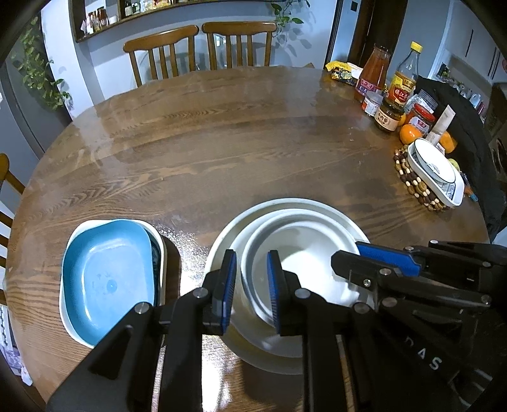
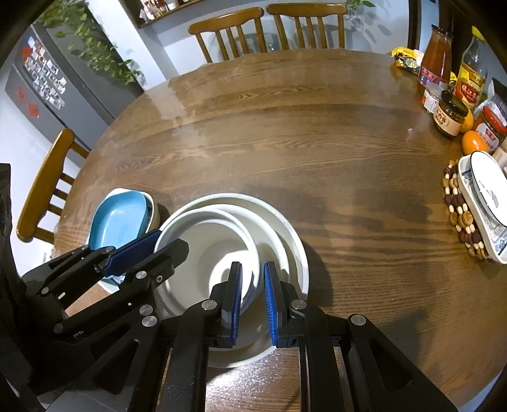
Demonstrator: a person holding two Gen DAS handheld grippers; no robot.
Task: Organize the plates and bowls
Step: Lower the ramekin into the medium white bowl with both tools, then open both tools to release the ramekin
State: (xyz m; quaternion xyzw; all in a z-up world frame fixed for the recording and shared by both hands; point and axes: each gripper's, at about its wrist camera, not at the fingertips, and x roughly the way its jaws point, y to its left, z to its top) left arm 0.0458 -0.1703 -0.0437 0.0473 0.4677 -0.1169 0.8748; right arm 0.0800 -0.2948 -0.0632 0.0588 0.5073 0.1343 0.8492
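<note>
A home dining room, seen across a family table.

A round wooden table (image 1: 221, 142) fills both views, with wooden slat-back chairs (image 1: 199, 50) pushed in at its far side and another chair (image 2: 44, 187) at the left. Sauce bottles (image 1: 405, 76), jars (image 1: 388, 115) and oranges (image 1: 410, 134) crowd the right edge beside a beaded trivet (image 1: 415, 183). A grey fridge (image 2: 47, 82) covered in magnets stands by the wall, leafy trailing plants (image 2: 95, 47) hang over it, and a wall shelf (image 1: 101, 19) holds small bottles. White bowls (image 2: 228, 241) and a blue dish (image 1: 107, 279) sit on the table.
</note>
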